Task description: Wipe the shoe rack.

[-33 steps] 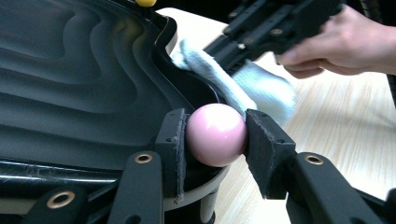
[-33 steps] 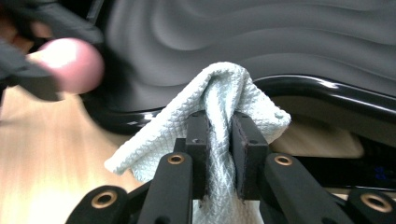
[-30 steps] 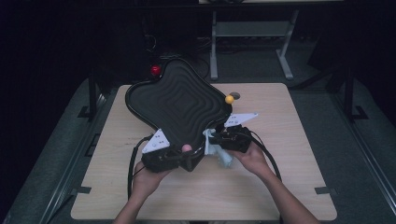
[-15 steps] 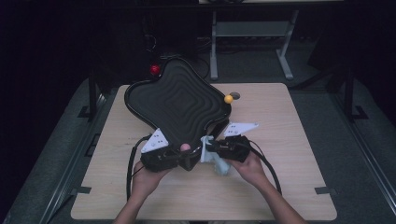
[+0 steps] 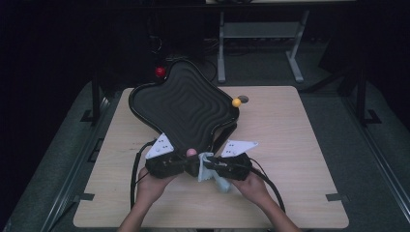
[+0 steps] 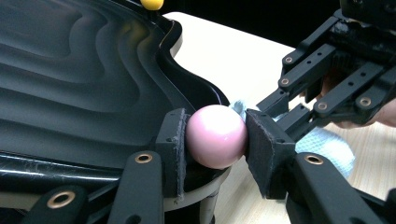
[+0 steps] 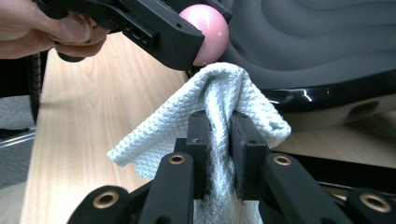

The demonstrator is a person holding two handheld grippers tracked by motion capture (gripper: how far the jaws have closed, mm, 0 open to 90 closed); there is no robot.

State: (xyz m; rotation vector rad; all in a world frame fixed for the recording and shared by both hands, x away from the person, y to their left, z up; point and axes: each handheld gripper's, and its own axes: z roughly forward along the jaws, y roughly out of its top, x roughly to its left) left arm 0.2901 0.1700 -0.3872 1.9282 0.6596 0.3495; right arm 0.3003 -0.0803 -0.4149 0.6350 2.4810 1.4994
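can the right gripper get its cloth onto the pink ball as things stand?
Probably yes. The right gripper pinches the light blue cloth just below the pink ball, which the left gripper clamps by its sides, so part of its face looks open.

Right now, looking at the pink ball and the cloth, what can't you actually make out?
- Far side of the pink ball: left gripper view, hidden by the ball itself and the left tool clamping it.
- Whether the cloth touches the ball: right gripper view, the fold covers the gap.
- Lower end of the cloth: right gripper view, behind the right tool and cut by the bottom edge.
- Red ball: high view, its support lost in darkness.
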